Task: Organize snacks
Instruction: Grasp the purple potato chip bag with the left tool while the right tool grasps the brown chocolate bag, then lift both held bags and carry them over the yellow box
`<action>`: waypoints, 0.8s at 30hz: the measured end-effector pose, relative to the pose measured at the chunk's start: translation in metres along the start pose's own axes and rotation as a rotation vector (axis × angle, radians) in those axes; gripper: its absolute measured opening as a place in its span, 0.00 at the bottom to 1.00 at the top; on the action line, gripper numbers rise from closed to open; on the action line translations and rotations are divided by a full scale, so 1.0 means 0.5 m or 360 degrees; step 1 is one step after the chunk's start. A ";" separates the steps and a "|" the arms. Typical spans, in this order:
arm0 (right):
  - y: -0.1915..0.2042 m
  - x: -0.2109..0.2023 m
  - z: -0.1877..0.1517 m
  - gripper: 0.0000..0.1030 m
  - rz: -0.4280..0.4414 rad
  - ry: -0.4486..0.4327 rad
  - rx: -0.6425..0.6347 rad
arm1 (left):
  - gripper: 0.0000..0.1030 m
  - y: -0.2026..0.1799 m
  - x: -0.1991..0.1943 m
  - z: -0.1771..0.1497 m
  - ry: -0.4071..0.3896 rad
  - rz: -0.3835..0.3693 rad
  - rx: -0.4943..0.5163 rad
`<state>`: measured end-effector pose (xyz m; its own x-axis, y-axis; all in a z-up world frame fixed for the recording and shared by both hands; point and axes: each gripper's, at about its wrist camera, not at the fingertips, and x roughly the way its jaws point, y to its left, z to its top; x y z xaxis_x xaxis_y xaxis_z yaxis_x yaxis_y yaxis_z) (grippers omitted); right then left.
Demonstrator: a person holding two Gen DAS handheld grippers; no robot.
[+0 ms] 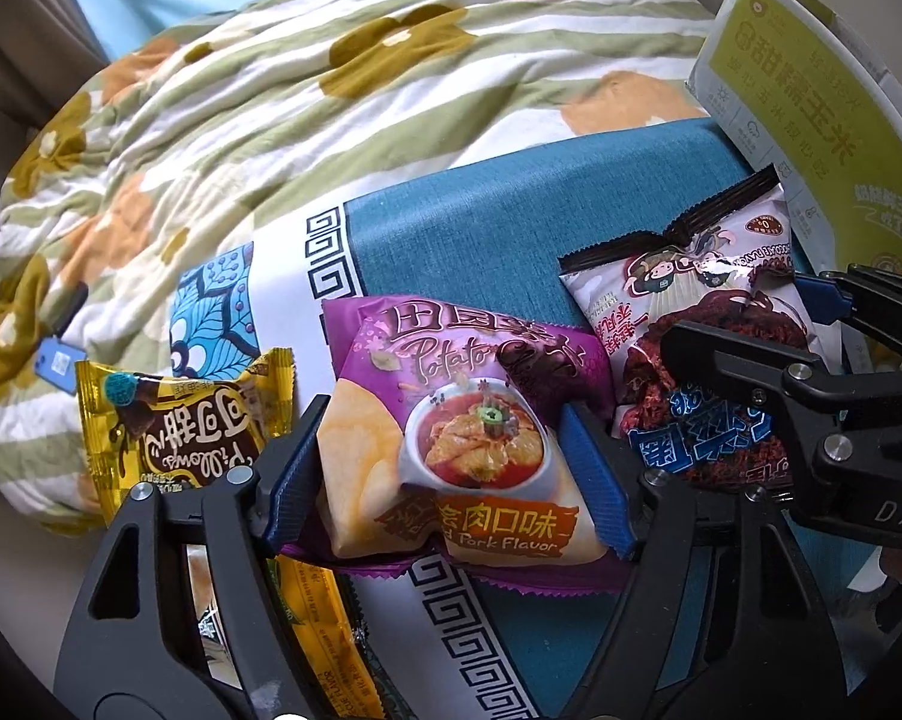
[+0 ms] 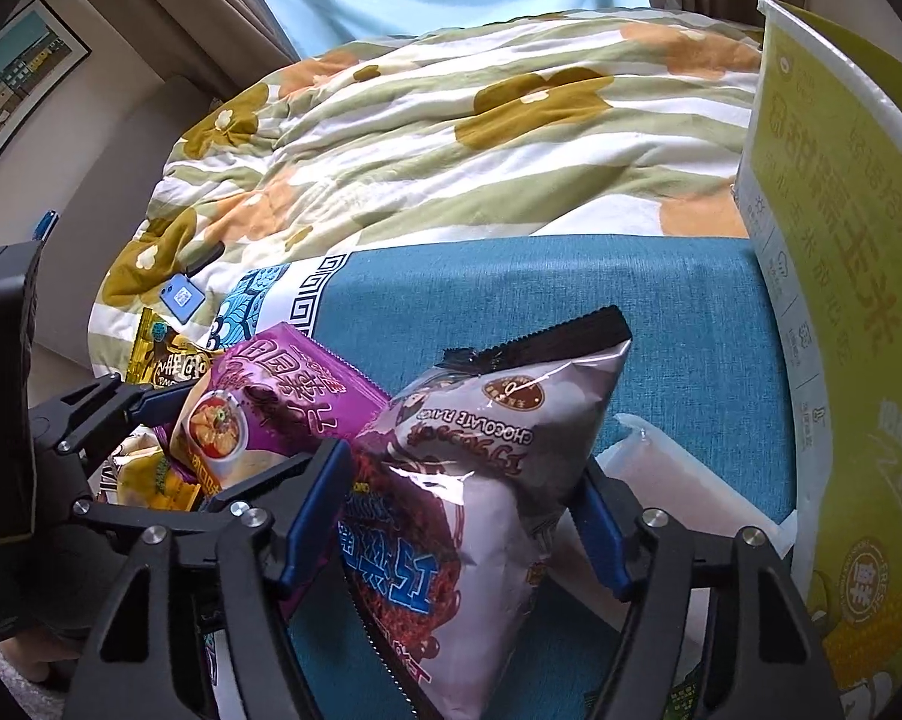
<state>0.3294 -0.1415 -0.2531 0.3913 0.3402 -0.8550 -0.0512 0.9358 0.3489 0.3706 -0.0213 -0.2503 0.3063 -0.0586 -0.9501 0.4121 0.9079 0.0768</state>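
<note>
My left gripper (image 1: 451, 468) has its blue pads pressed against both sides of the purple potato chip bag (image 1: 451, 414), which lies on the teal cloth (image 1: 469, 228). Just left of it sits a gold chocolate pillow packet (image 1: 174, 420). To the right, my right gripper (image 1: 811, 360) grips the white chocolate snack bag (image 1: 709, 294), near a yellow-green box (image 1: 811, 96).

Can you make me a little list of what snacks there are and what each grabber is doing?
Surface: blue cloth on a flowery quilt
Left gripper: pads pressing the purple chips bag
Right gripper: pads pressing the white chocolate bag
Other snack: gold packet, left of the chips
Box: yellow-green box, standing at the right
</note>
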 end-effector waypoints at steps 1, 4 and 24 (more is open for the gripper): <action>-0.001 -0.001 -0.001 0.58 0.0004 0.0000 0.0004 | 0.70 0.001 -0.001 -0.001 -0.0001 0.0000 -0.0002; -0.008 -0.008 -0.005 0.48 0.0012 0.0000 0.0026 | 0.68 0.003 -0.009 -0.007 -0.0011 -0.0002 -0.0009; 0.023 -0.219 -0.019 0.43 -0.0067 -0.0321 0.0075 | 0.66 0.000 -0.224 -0.014 -0.0354 -0.0061 -0.0017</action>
<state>0.2770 -0.1670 -0.1589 0.5683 0.2712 -0.7769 0.0100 0.9418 0.3361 0.3301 -0.0120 -0.1463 0.4725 -0.1821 -0.8623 0.4181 0.9076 0.0374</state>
